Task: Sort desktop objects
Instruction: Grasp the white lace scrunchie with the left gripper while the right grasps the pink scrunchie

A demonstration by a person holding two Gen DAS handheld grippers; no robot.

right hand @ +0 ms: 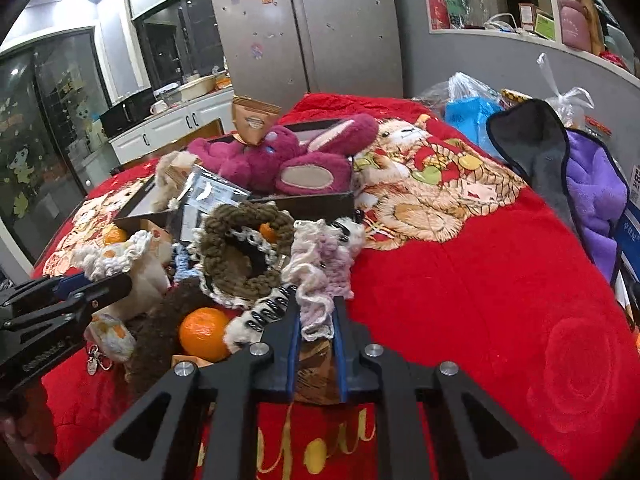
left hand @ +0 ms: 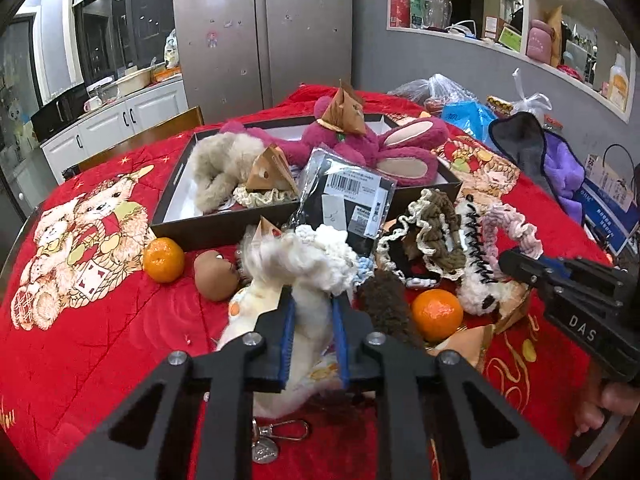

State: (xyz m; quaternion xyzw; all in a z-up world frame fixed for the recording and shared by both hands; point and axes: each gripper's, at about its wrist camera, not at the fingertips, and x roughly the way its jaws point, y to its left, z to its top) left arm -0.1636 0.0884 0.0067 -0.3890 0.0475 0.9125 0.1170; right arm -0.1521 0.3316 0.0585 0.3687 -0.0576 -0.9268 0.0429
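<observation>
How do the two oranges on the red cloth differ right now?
The left orange sits in the open on the red cloth, next to the brown egg-shaped toy and near the box's front wall. The right orange is hemmed in by the clutter, touching the dark brown fuzzy piece with the white knit piece just behind. Both are round, bright orange and look alike in size; no hand-held gripper holds either.

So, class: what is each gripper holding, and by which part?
The left gripper pinches the white plush toy around its middle. The right gripper grips the pale pink knitted scrunchie by its near edge.
</observation>
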